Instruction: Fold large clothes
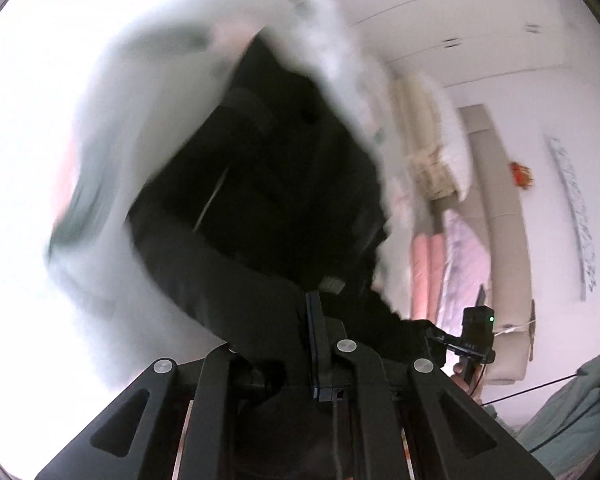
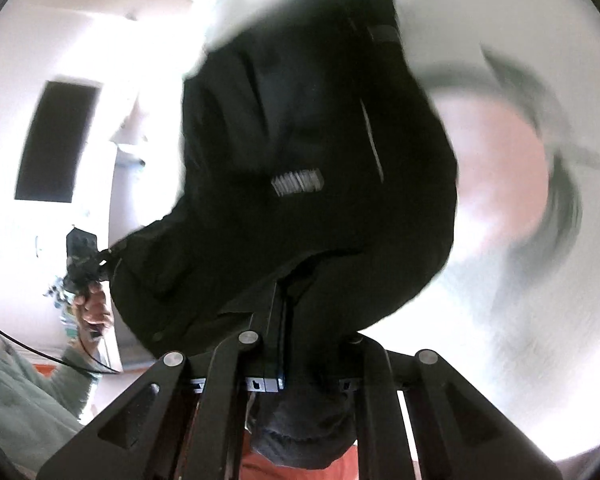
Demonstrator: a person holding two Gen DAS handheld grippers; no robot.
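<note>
A large black garment [image 1: 268, 184] hangs lifted in the air between both grippers, blurred by motion; it also fills the right wrist view [image 2: 308, 160], where a pale printed label shows on its front. My left gripper [image 1: 314, 300] is shut on one edge of the black garment. My right gripper [image 2: 280, 300] is shut on another edge, with cloth bunched over the fingers. The right gripper shows in the left wrist view [image 1: 474, 340], and the left gripper in the right wrist view [image 2: 82, 256], each held by a hand.
A white sheet with grey and pink blurred patterns [image 1: 112, 200] lies behind the garment, also in the right wrist view [image 2: 520, 208]. Stacked bedding [image 1: 440, 168] and pink rolls [image 1: 424, 276] stand by the wall. A dark screen [image 2: 56, 140] hangs on a wall. My green sleeve [image 2: 24, 392] is low left.
</note>
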